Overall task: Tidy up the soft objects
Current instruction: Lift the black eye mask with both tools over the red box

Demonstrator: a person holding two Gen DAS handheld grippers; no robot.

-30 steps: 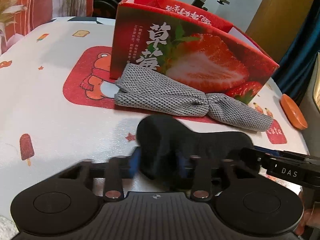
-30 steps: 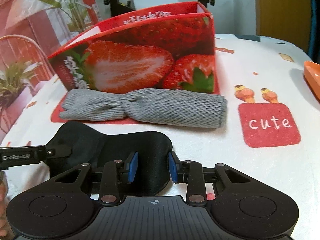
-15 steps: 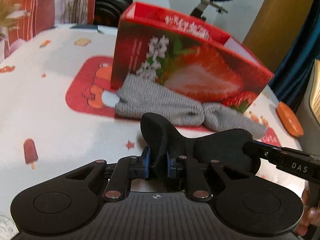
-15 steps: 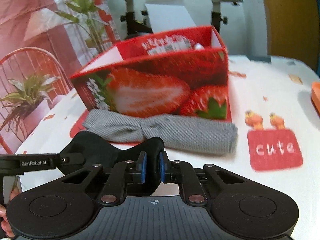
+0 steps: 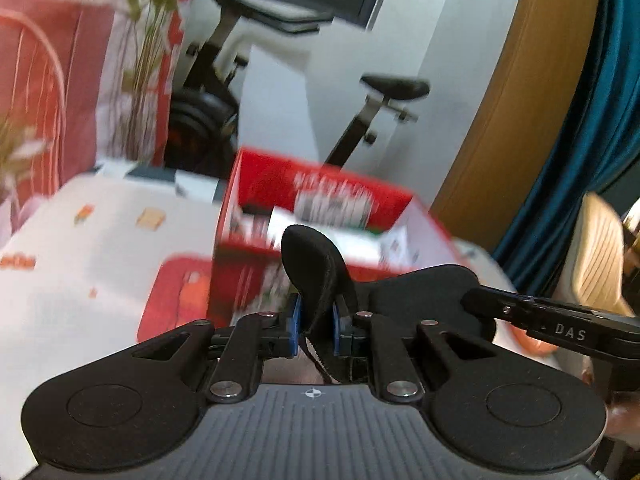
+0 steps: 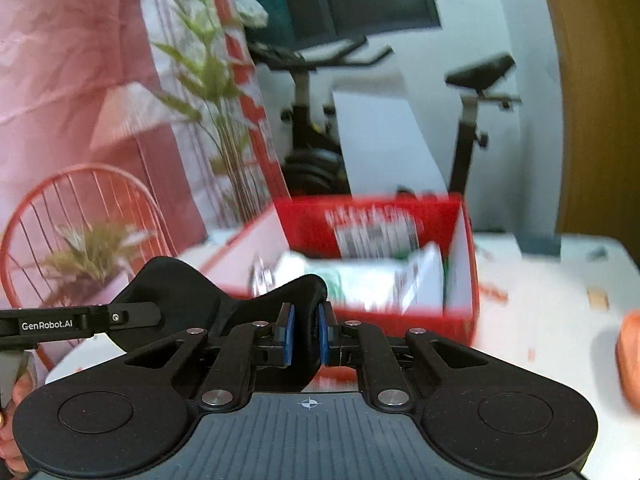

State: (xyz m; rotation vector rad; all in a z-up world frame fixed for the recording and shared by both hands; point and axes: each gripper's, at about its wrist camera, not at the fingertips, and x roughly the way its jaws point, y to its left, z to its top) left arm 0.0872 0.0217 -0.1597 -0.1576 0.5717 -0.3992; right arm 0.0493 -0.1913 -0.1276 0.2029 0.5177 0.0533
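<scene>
Left wrist view first: the left gripper (image 5: 314, 330) is clamped tight, blue pads (image 5: 295, 330) pinching one lobe of a soft black padded eye mask (image 5: 316, 272), which stands up between the fingers and curves off to the right. Over there the right gripper (image 5: 486, 306) comes in from the right edge, its slim black fingers meeting the mask's other lobe. So the mask is stretched between the two tools, hanging in the air with its lobes showing against the box behind!

Beyond it sits an open red cardboard box printed with strawberries (image 5: 256, 280), blurred, on a white tablecloth with cartoon prints (image 5: 92, 264). Something white and green lies inside the box, too smeared to name. Further back, a black exercise bike (image 5: 380, 100) stands against a pale wall, with a blue curtain (image 5: 580, 160) at far right.

Switching to the right wrist view: the right gripper (image 6: 306, 338) is likewise squeezed onto the eye mask (image 6: 180, 292), the fabric sandwiched between its pads (image 6: 287, 336). The mask spreads away to the left, where the left gripper (image 6: 154, 316) reaches in from the left edge and grips it. Part of a hand (image 6: 18, 400) shows at the near left. The red box (image 6: 400, 320) sits just beyond, open top towards us, and an orange dish (image 6: 630, 356) peeks in at the right edge. Heavy motion blur on the background in both views.
</scene>
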